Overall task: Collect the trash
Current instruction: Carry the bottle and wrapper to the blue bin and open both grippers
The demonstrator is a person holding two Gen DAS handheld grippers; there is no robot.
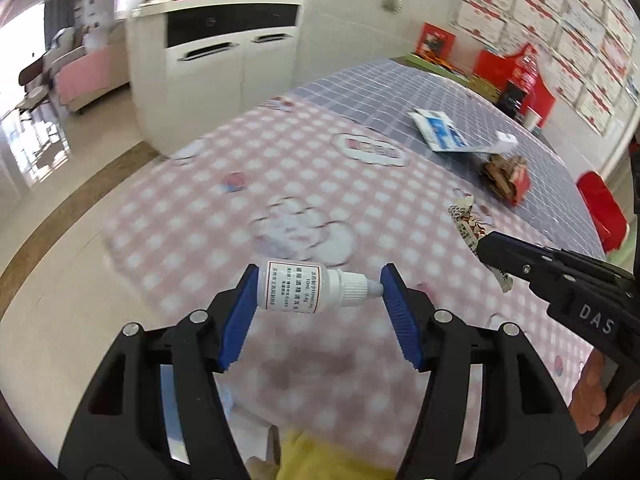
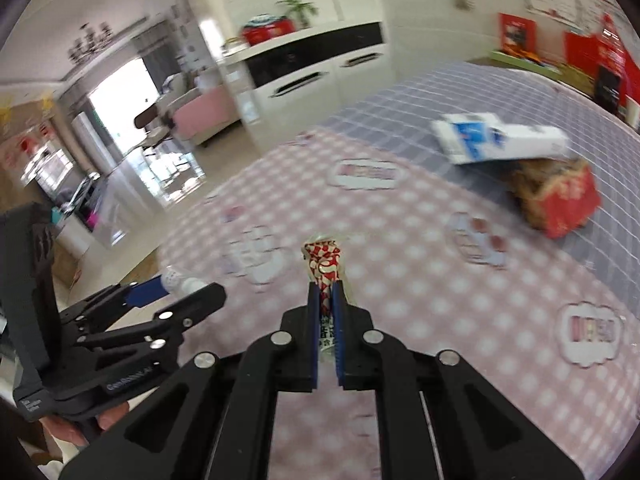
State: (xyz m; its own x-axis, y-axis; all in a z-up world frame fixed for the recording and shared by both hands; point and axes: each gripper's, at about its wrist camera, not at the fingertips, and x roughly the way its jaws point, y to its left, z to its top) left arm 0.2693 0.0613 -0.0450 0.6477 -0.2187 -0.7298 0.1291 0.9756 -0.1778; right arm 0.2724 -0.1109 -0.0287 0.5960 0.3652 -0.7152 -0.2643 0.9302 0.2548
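At lower centre of the left wrist view, we see the left gripper (image 1: 318, 292) with its blue fingers (image 1: 240, 316) spread fairly wide and clamped end-to-end on a small white dropper bottle (image 1: 304, 290). The bottle's long axis runs across the gap, base on the left pad, nozzle on the right, above the pink checked desk (image 1: 200, 216). At right, the right gripper (image 1: 486, 250) carries a crumpled wrapper (image 1: 466, 224).

At lower centre of the right wrist view, we see its fingers (image 2: 314, 320) pressed nearly together on the red-and-white wrapper (image 2: 324, 266), which stands out forward beyond the tips. The remaining trash, a blue-and-white packet (image 2: 492, 138) over a torn red carton (image 2: 560, 196), lies at upper right, well apart from both grippers. We judge the right hand nearer to it, though both hands are full.
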